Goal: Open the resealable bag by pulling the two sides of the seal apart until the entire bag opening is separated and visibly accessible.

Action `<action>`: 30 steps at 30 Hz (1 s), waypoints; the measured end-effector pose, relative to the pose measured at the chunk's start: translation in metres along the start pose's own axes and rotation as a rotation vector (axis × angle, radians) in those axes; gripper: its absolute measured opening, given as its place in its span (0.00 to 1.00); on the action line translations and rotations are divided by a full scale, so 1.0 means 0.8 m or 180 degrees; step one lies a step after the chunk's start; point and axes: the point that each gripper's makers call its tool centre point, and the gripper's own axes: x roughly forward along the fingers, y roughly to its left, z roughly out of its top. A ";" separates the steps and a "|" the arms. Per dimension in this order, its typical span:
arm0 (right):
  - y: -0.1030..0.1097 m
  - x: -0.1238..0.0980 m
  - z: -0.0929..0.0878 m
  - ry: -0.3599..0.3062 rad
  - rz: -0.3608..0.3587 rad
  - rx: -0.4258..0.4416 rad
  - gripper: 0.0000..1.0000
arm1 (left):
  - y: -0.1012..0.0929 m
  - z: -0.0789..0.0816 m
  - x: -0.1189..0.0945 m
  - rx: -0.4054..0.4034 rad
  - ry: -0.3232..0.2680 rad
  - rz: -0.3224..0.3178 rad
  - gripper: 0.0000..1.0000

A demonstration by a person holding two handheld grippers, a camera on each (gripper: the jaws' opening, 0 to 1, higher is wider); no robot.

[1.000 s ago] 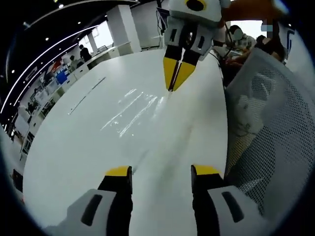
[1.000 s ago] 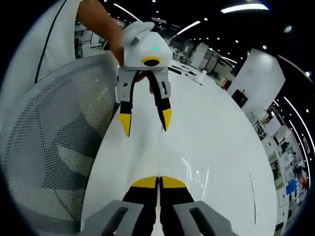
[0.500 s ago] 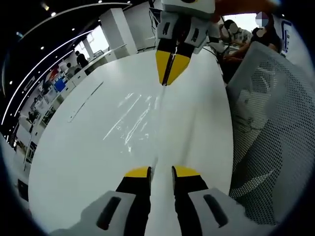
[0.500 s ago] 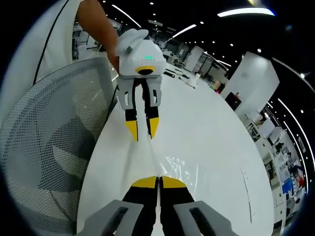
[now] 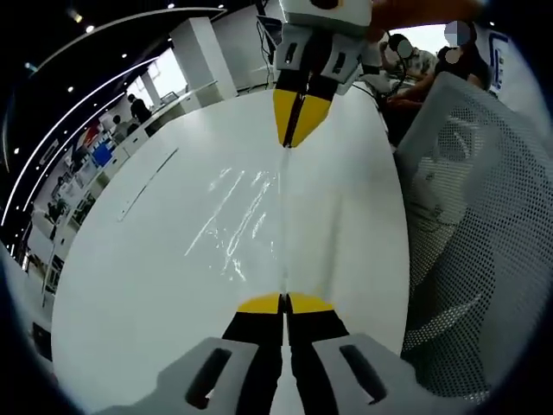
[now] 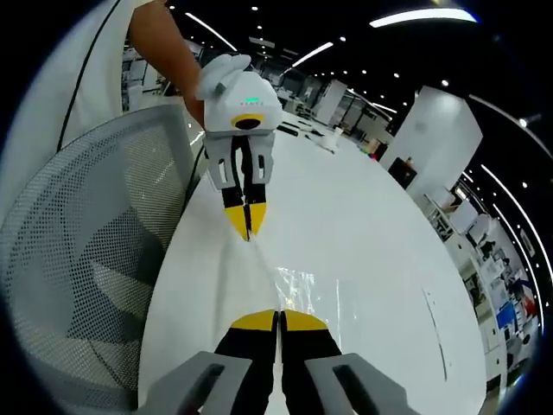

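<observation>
A clear resealable bag (image 5: 246, 220) lies on the white table (image 5: 130, 259), visible mostly as glints. One edge is stretched in a straight line between both grippers. In the left gripper view my left gripper (image 5: 283, 301) is shut on the near end of that edge. The right gripper (image 5: 292, 143) is shut on the far end. In the right gripper view my right gripper (image 6: 278, 316) is shut on the bag (image 6: 302, 285). Opposite it, held by a person's hand, the left gripper (image 6: 248, 233) is shut on the same edge. The seal itself is too faint to make out.
A white mesh chair (image 5: 475, 216) stands close against the table's edge, beside both grippers, and its back (image 6: 78, 242) also shows in the right gripper view. The broad table top (image 6: 363, 225) stretches away on the other side. Desks and people sit far behind.
My left gripper's jaws went from wide open to shut on the bag's edge. The right gripper stayed shut. The bag's edge now runs taut between them.
</observation>
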 end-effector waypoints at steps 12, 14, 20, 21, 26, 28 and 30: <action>0.015 0.022 0.020 -0.0074 0.0062 0.0109 0.06 | -0.003 0.006 0.001 0.0125 0.0036 -0.0060 0.00; 0.019 0.028 0.023 -0.0068 0.0076 0.0064 0.06 | -0.002 0.008 0.002 0.0160 0.0036 -0.0063 0.00; 0.023 0.045 0.035 -0.0075 0.0133 0.0061 0.08 | -0.004 0.015 0.002 0.0191 0.0013 -0.0083 0.00; 0.024 0.048 0.037 -0.0075 0.0140 0.0049 0.08 | -0.005 0.016 0.002 0.0206 0.0014 -0.0092 0.00; 0.027 0.061 0.051 -0.0090 0.0183 -0.0016 0.07 | -0.002 0.021 0.002 0.0259 -0.0001 -0.0044 0.00; 0.026 0.066 0.054 -0.0065 0.0161 -0.0029 0.07 | -0.003 0.023 0.002 0.0230 -0.0021 -0.0062 0.00; 0.027 0.072 0.057 -0.0066 0.0178 -0.0037 0.07 | -0.003 0.023 0.002 0.0269 -0.0011 -0.0067 0.00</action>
